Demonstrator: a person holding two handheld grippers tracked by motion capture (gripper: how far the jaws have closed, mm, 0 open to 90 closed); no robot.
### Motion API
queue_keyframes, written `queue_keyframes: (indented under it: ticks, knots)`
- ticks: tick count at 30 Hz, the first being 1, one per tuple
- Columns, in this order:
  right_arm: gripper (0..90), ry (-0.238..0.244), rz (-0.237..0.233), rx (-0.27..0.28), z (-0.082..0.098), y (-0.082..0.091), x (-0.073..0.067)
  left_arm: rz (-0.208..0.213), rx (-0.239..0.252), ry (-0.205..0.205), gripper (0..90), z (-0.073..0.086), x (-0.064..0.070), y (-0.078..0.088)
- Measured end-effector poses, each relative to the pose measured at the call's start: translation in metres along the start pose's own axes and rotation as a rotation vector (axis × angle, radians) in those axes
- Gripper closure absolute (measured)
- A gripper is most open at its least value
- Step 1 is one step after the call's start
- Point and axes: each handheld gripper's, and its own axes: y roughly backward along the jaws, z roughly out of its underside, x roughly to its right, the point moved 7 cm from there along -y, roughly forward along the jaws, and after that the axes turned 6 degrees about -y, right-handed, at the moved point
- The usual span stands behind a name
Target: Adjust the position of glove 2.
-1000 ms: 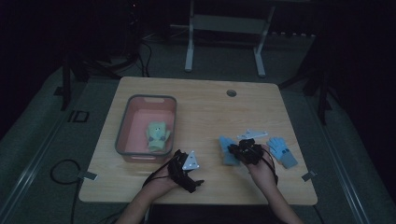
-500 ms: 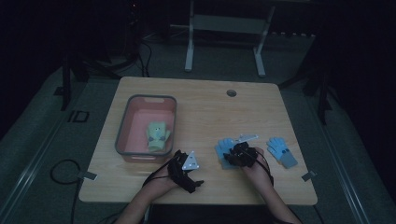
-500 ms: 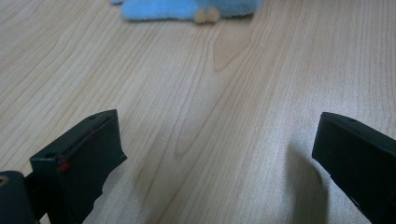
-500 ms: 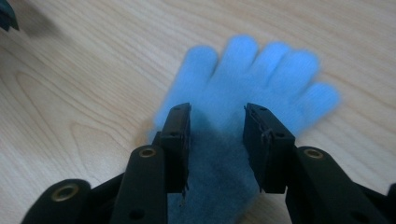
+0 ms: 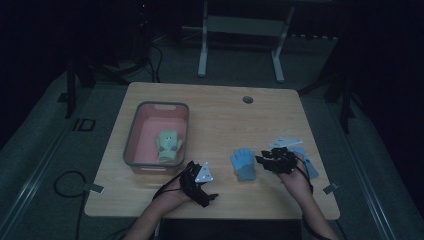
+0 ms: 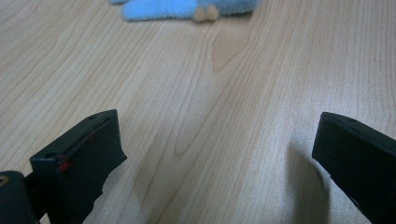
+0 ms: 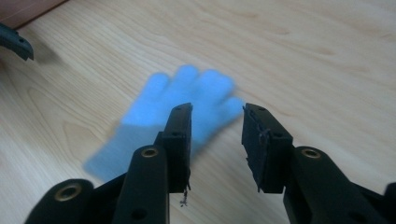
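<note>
Shifted blue glove (image 5: 244, 163); greenish glove (image 5: 169, 145), seemingly, in bin (image 5: 156, 106).

Both tools black; left tool (image 5: 212, 196) w/ grey triangular plate; right tool (image 5: 261, 160) w/ brass-ringed screw holes.

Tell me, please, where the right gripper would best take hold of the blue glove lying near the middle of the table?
Probably the cuff: the blue glove lies flat, fingers away from the person and cuff toward the near edge. Come from above, jaws across the cuff, pinching up a fold.
</note>
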Motion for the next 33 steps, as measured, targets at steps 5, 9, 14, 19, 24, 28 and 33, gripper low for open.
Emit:
queue_keyframes:
  ticks: [5, 9, 14, 19, 24, 28, 33]
  knots:
    - [65.7, 0.004, 0.037, 0.010, 0.007, 0.023, 0.035, 0.001, -0.001, -0.002, 1.9, 0.000, 0.000, 0.000]
    - [65.7, -0.025, 0.059, 0.005, 0.017, 0.040, 0.063, 0.003, 0.000, 0.000, 1.9, 0.000, 0.001, 0.000]
    - [65.1, -0.040, 0.083, 0.000, 0.034, 0.057, 0.094, 0.006, -0.001, 0.001, 1.9, 0.000, 0.001, 0.000]
    - [62.7, -0.053, 0.071, -0.018, 0.052, 0.062, 0.121, 0.007, -0.006, -0.003, 1.9, 0.000, 0.001, -0.001]
    - [61.5, -0.079, 0.086, -0.066, 0.068, 0.055, 0.138, 0.009, -0.010, -0.002, 1.9, 0.000, 0.001, -0.001]
    - [60.1, -0.107, 0.076, -0.082, 0.078, 0.044, 0.145, 0.012, -0.005, 0.002, 1.9, 0.000, 0.001, -0.001]
    - [62.5, -0.089, 0.072, -0.093, 0.085, 0.036, 0.146, 0.012, -0.001, 0.004, 1.9, 0.000, 0.001, 0.000]
